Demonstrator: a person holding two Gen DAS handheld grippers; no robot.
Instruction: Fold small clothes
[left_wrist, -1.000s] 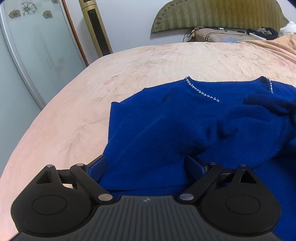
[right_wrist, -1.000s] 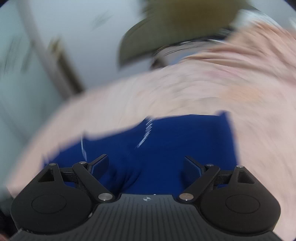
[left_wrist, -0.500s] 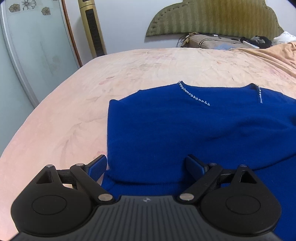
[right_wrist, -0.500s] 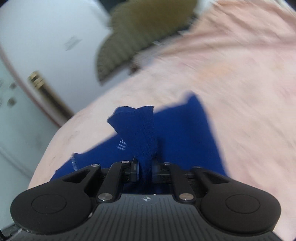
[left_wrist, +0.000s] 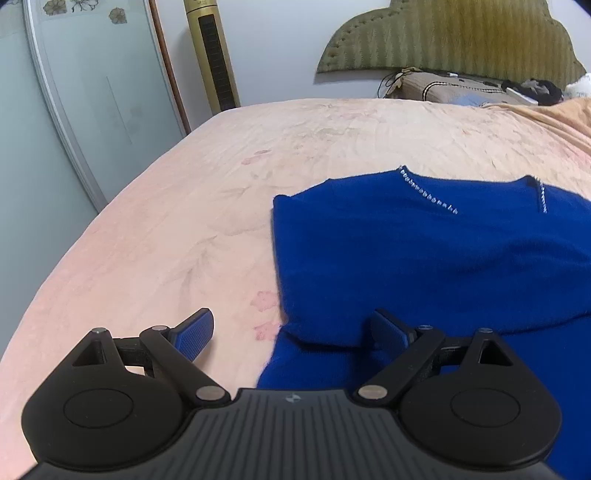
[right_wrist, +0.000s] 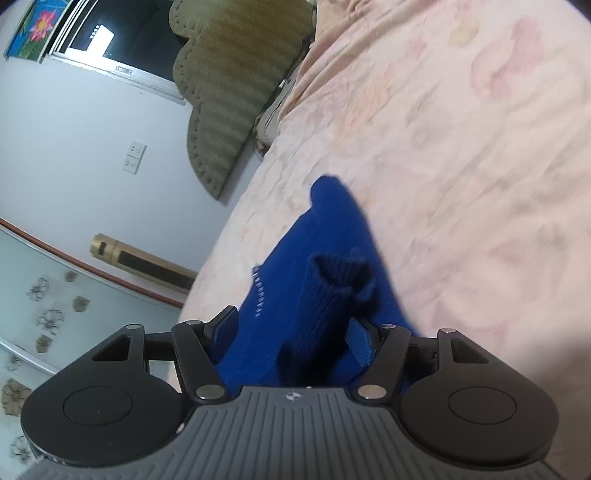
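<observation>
A small royal-blue knit sweater (left_wrist: 424, 258) with a beaded neckline (left_wrist: 428, 194) lies on the pink bed (left_wrist: 184, 221), its left side folded over. My left gripper (left_wrist: 295, 332) is open and empty, low over the sweater's left edge, one finger over the bedsheet and one over the knit. In the right wrist view the sweater (right_wrist: 325, 258) runs away from the camera and its ribbed cuff (right_wrist: 332, 284) lies between the fingers. My right gripper (right_wrist: 291, 334) is open, jaws wide apart either side of the sleeve.
A green padded headboard (left_wrist: 461, 37) and pillows (left_wrist: 454, 86) stand at the far end of the bed. A gold tower fan (left_wrist: 212, 55) and a frosted glass door (left_wrist: 85, 103) stand left of the bed. The bed's left edge curves close by.
My right gripper, shut on the sleeve half a second ago, has opened and let it go. My left gripper has shifted left, off the sweater's edge. The sweater now lies flatter.
</observation>
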